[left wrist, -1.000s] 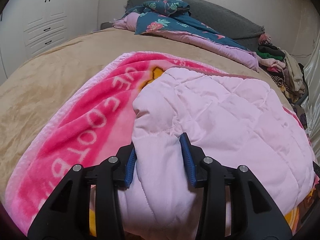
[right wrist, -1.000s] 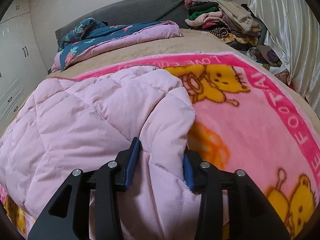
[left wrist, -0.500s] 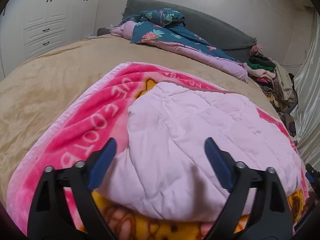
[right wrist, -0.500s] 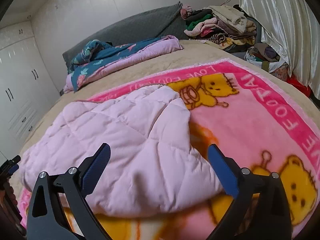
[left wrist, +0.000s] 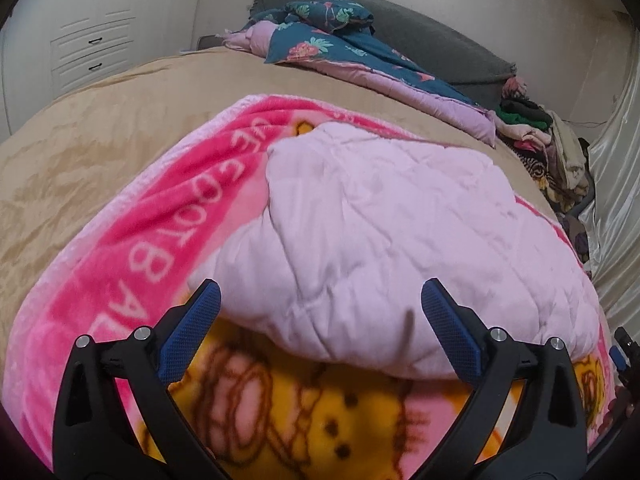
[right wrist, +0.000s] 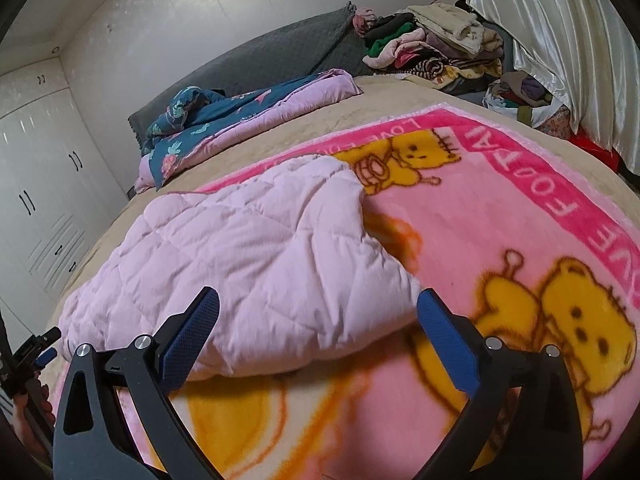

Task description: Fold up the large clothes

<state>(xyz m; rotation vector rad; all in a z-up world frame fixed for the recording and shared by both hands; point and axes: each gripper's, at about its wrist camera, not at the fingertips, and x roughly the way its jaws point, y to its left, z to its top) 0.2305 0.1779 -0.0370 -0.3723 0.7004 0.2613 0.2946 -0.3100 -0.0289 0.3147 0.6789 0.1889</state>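
A pale pink quilted garment (left wrist: 380, 220) lies folded in a thick pad on a pink fleece blanket (left wrist: 140, 240) printed with yellow bears. My left gripper (left wrist: 320, 286) hovers just short of the garment's near left edge. Its jaws are opening, and the pads touch nothing. In the right wrist view the same garment (right wrist: 248, 256) lies on the blanket (right wrist: 500, 220). My right gripper (right wrist: 318, 293) stands open at the garment's near right corner, clear of the cloth.
The blanket covers a bed with a tan cover (left wrist: 100, 128). A blue floral duvet (left wrist: 328, 40) lies by the grey headboard (right wrist: 280, 52). A heap of clothes (right wrist: 432, 48) sits at the far right by a shiny curtain (right wrist: 560, 40). White wardrobes (left wrist: 92, 40) stand to the left.
Both grippers were shut on folds of the pink garment. They have let go, opened wide and drawn back towards the near edge, and the garment now lies flat.
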